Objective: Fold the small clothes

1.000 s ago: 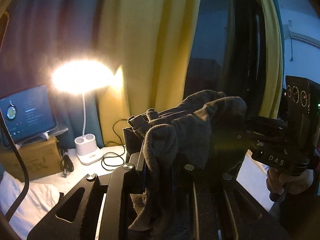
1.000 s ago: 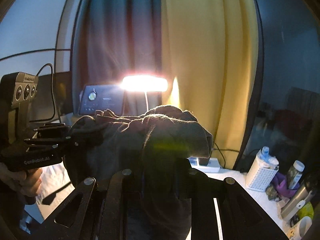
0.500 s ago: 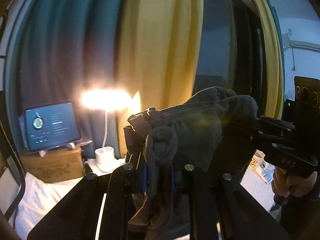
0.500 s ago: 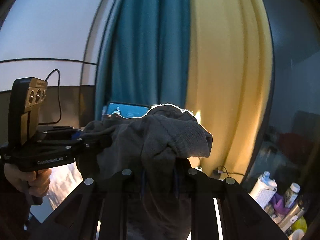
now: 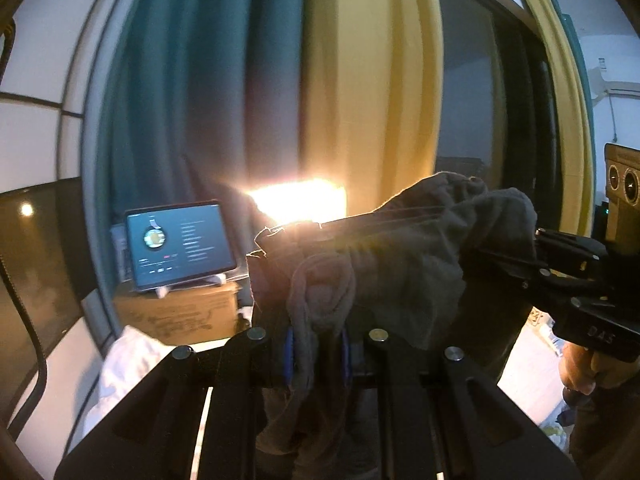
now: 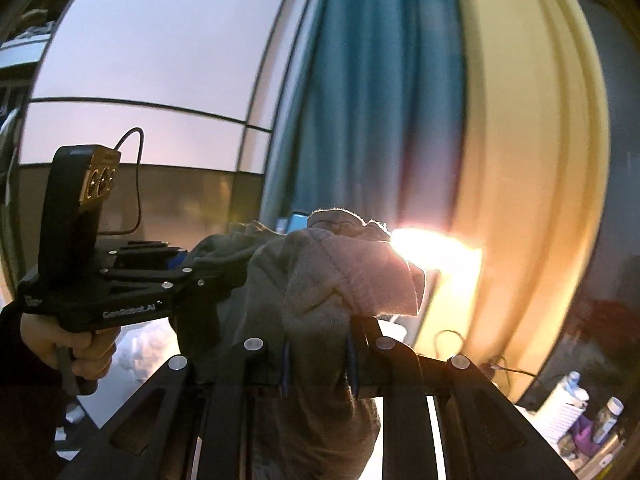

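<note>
Room: curtains point(image 5: 360, 80) behind, lamp glare mid-frame.
Tongs: your left tongs point(image 5: 316, 354) and right tongs point(image 6: 318, 362) each pinch the grey garment point(image 5: 400, 264).
Progress: garment is held aloft and bunched; I judge no fold is made.

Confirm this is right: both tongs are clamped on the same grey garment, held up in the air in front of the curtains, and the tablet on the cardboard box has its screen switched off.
One detail is wrong: the tablet screen is lit, as the left wrist view shows. The rest stands: the left tongs and right tongs both clamp the grey garment, held up before the curtains, and the tablet sits on the cardboard box.
</note>
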Demonstrator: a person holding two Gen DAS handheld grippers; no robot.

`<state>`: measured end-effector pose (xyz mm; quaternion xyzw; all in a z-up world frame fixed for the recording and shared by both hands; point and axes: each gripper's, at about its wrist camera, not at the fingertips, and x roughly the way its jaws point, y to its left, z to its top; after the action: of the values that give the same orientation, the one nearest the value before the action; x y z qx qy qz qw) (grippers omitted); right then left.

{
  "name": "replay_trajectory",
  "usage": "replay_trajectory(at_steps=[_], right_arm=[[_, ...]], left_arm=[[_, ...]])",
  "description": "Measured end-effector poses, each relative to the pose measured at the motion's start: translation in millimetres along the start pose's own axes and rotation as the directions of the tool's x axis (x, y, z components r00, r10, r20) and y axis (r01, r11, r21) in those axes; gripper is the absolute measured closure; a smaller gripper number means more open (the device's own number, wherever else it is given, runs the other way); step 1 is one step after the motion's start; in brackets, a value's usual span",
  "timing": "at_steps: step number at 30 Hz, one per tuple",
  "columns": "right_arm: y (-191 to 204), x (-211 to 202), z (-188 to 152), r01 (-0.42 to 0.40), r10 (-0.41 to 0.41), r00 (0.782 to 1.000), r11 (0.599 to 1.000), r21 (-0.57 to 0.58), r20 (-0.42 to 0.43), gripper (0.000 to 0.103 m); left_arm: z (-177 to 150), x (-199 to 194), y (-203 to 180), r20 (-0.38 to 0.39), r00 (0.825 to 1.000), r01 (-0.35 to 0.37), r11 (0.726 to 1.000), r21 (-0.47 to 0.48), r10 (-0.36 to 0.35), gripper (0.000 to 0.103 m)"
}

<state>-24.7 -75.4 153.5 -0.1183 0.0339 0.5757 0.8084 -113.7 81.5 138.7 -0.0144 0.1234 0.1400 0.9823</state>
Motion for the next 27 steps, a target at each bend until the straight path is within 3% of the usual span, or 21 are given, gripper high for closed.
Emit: replay_trajectory(at_steps=[10, 27], right_arm=[[26, 35, -6, -0.069, 0.069, 0.996, 0.998, 0.0, -0.054, 0.082], [-14, 121, -45, -0.038, 0.06, 0.98, 0.992, 0.118, -0.192, 0.082]], left_arm=[[-18, -14, 31, -0.054, 0.997, -0.055, 0.998, -0.039, 0.053, 0.088], [-46, 74, 50, -0.217, 0.976, -0.042, 0.996, -0.077, 0.024, 0.088]])
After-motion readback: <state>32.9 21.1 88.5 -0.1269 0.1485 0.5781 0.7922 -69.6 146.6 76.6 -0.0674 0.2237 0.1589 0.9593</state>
